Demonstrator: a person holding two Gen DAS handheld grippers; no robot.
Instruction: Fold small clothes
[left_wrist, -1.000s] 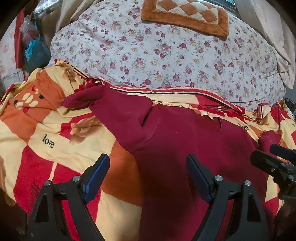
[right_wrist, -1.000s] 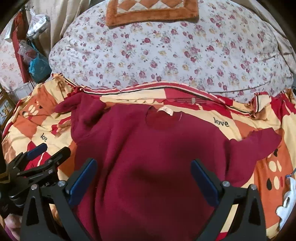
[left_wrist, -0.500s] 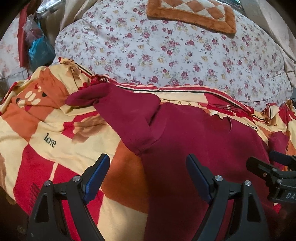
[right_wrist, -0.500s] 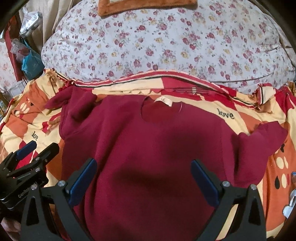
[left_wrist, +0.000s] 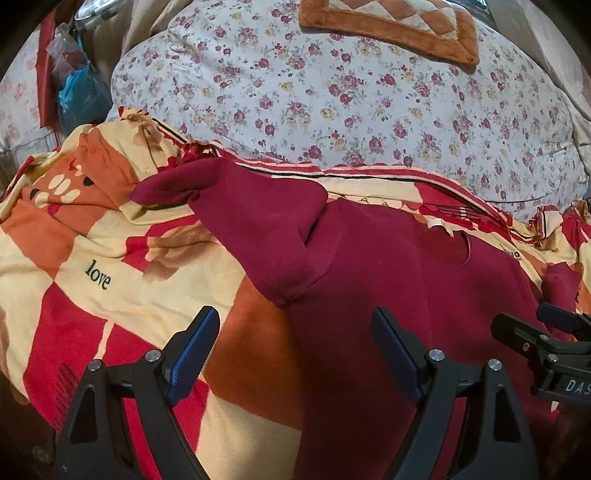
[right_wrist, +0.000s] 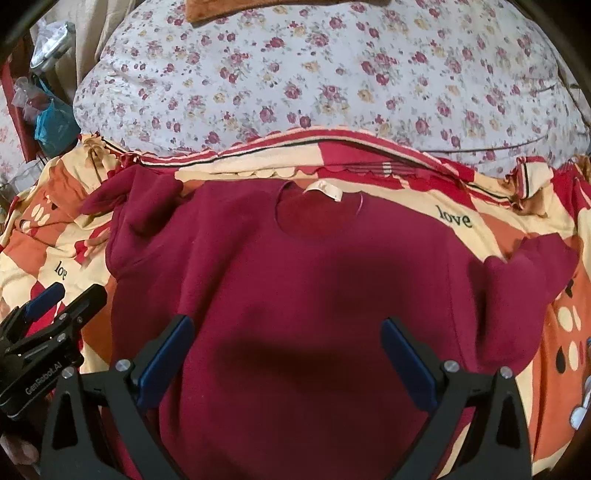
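Both wrist views have crept closer over the maroon sweater (right_wrist: 295, 280), flat on the blanket (left_wrist: 92, 266). Left gripper (left_wrist: 295, 343) and right gripper (right_wrist: 291, 350) gape wide, empty. Folding unstarted; next, likely pinch a sleeve (left_wrist: 258, 225) inward.

Matt fleecy maroon sweater (right_wrist: 295, 288) on plush printed blanket (left_wrist: 110, 280)

your left gripper (left_wrist: 295, 332) sits low in its frame, jaws spread wide. your right gripper (right_wrist: 288, 343) does likewise, fingers parted, gripping nothing.
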